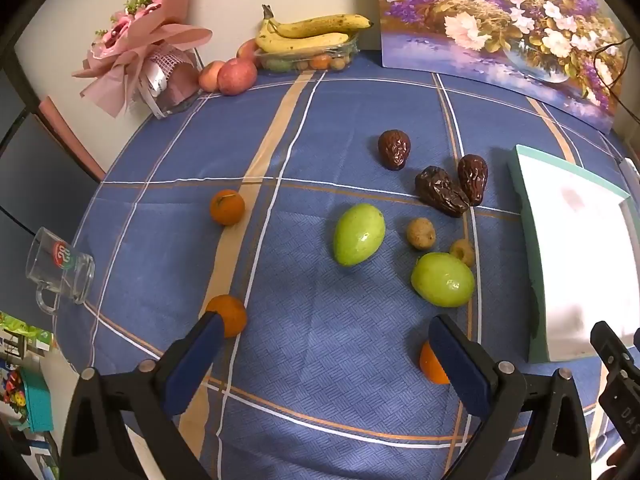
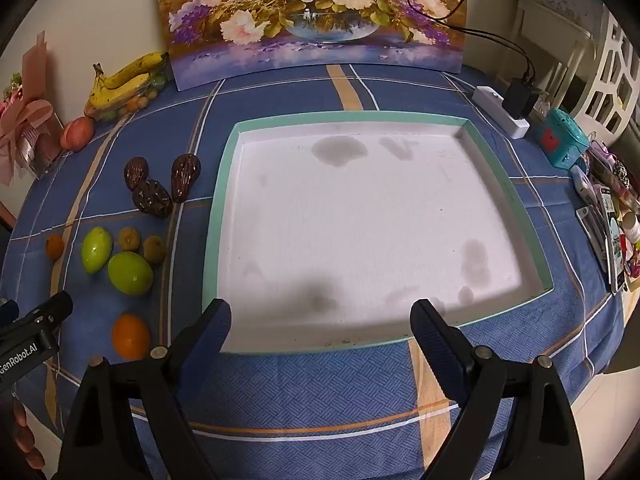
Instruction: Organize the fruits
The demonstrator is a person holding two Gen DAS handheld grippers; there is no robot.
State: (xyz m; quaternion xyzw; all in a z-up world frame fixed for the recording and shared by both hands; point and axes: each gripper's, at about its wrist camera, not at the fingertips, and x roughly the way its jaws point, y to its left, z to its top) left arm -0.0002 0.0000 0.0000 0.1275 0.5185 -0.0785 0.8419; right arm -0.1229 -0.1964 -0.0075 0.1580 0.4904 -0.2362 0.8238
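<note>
Loose fruit lies on the blue checked tablecloth. Two green fruits sit mid-table, with two small brown fruits beside them. Three dark wrinkled dates lie farther back. One orange sits to the left. Two more oranges lie just outside each fingertip. My left gripper hovers open above bare cloth. My right gripper is open over the near rim of a white tray with a teal edge, which holds nothing.
Bananas on a clear box of fruit, apples and a pink bouquet stand at the back wall beside a flower painting. A glass mug lies at the left edge. A power strip and clutter line the right side.
</note>
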